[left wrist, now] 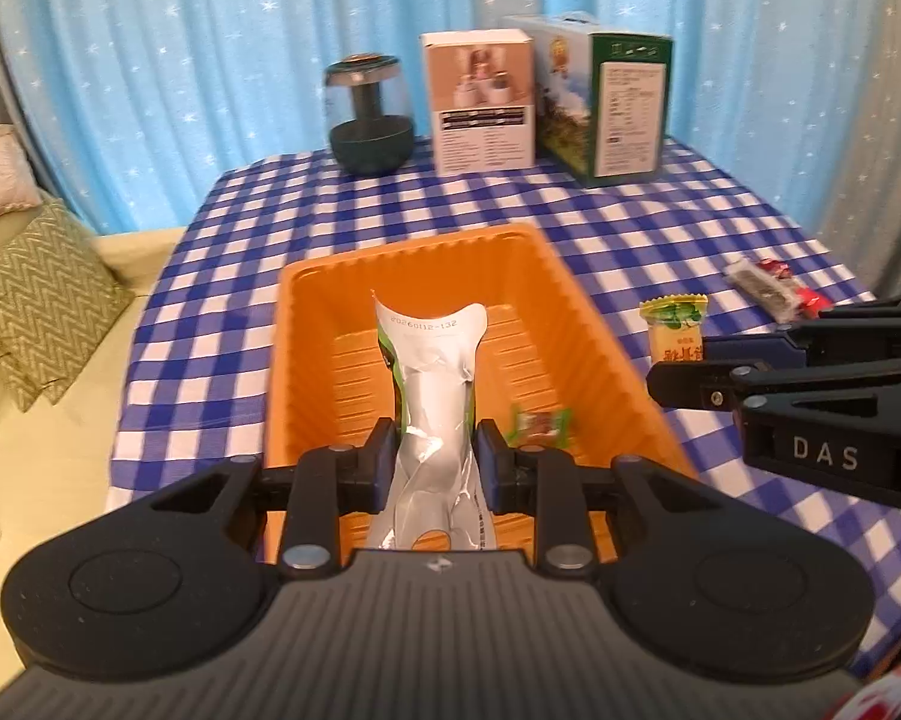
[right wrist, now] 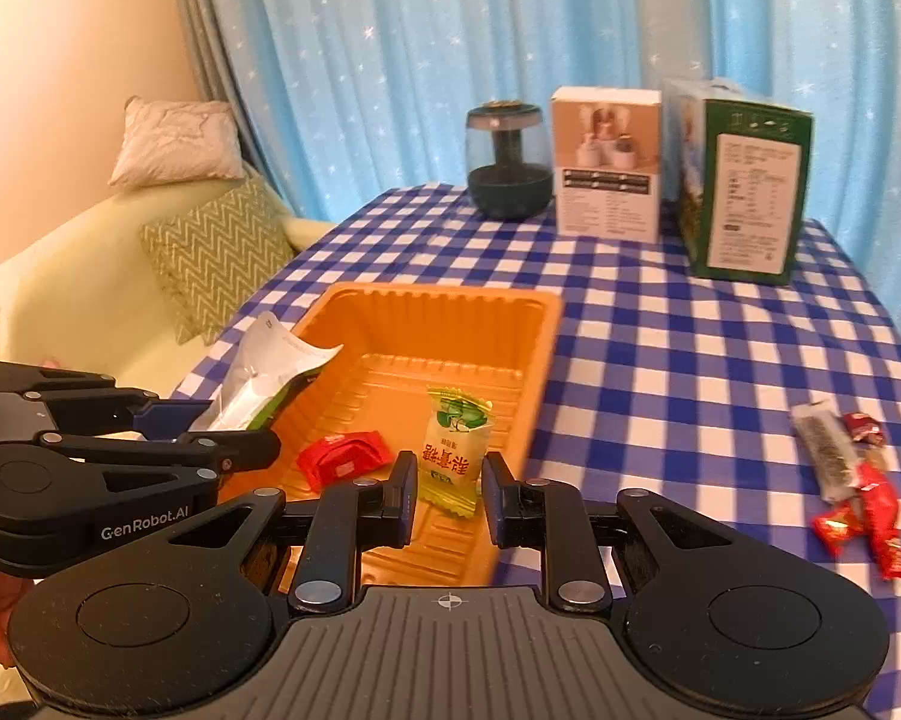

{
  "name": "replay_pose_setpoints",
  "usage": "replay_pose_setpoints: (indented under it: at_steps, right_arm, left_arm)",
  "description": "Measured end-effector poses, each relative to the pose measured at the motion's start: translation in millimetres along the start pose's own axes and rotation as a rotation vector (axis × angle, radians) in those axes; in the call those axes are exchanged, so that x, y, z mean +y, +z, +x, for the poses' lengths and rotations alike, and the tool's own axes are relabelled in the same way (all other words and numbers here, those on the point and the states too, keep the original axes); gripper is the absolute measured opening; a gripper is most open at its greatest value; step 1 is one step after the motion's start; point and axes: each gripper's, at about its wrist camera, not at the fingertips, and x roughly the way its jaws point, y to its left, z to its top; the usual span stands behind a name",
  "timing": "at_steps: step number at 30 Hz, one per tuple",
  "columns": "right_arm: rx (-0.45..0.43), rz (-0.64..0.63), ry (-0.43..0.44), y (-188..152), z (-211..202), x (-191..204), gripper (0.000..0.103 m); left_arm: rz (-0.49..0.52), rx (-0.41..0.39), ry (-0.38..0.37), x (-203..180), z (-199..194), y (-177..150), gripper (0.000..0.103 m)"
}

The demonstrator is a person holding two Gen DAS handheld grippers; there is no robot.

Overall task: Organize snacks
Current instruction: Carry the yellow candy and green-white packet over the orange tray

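Risk sits mostly in how you let go, since both of your grippers are loaded above the orange tray. Your left gripper has its jaws nearly closed on the crumpled middle of a silver pouch, which stands up over the tray with its printed end pointing away from you. Your right gripper pinches a small yellow packet by its lower part, hanging just above the tray floor. A red snack already lies in the tray, along with a small green-ended candy. Out on the checked desk, well to the right of the tray, a dark bar and some red wrappers are not yet gathered. If you open the left jaws this high, the tall pouch could tip over the tray wall and slide onto the desk. With your two grippers this close together, they could also knock, jolting either packet out of line before you release it.
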Motion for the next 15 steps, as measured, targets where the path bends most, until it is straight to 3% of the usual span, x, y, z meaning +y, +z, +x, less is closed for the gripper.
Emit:
replay_pose_setpoints:
  at_steps: [7, 15]
  right_arm:
    - [0.015, -0.016, 0.012, -1.6, 27.7, 4.8, 0.023]
    - [0.035, -0.016, 0.016, -2.1, 45.6, 3.9, 0.023]
  left_arm:
    - [0.014, 0.012, 0.038, 7.6, 16.6, -4.6, 0.025]
    - [0.016, 0.026, 0.033, 8.4, 34.9, -5.2, 0.025]
